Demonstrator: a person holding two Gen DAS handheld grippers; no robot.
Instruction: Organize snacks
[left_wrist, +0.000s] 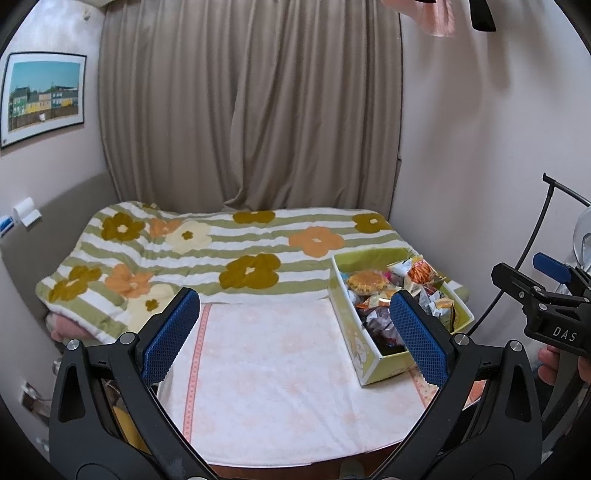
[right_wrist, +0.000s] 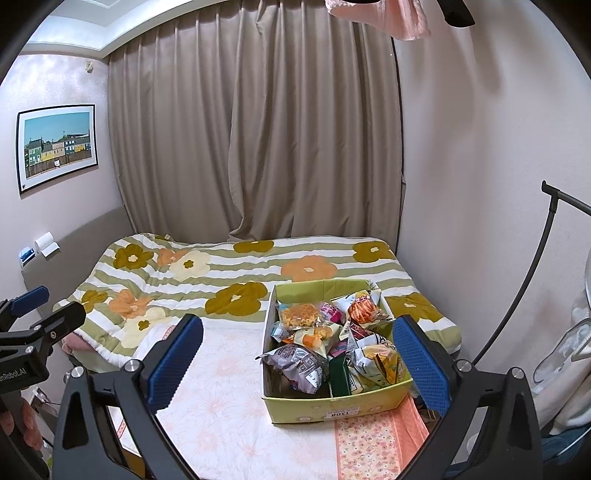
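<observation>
- Two blue pads of the left gripper (left_wrist: 295, 334) sit closest to its camera, spread wide apart with nothing between them.
- Same for the right gripper (right_wrist: 297, 360): its blue pads stand wide apart and hold nothing.
- Between and past the right gripper's pads sits the green box (right_wrist: 334, 408), open at the top, on the right part of a pale flowery cloth (right_wrist: 221, 406).
- Lots of snack packets (right_wrist: 321, 347) fill the box in a heap.
- One clear packet holds a round waffle cookie (right_wrist: 300, 314), near the far left corner of the box.
- Beside it, toward the far right, an orange stick snack bag (right_wrist: 364, 308) leans up above the others.
- At the near side lie a purple-and-white packet (right_wrist: 297, 363) and a yellow packet (right_wrist: 384, 363), with a dark green packet (right_wrist: 339, 376) standing between them.
- From the left wrist view, the right pad of the left gripper covers part of the box, so some snacks are hidden.
- Most of the pale cloth to the left of the box is bare.
- Behind the cloth lies a striped blanket with big flowers (left_wrist: 221, 251), bunched up at its left end.
- Long tan curtains (left_wrist: 251, 110) hang behind the blanket.
- On the left wall hangs a picture of colourful houses (left_wrist: 44, 96).
- A thin black rod (right_wrist: 524, 280) curves up by the right wall, well apart from the box.
- Part of a hand (left_wrist: 550, 365) shows at the right edge of the left wrist view, under the other gripper.
</observation>
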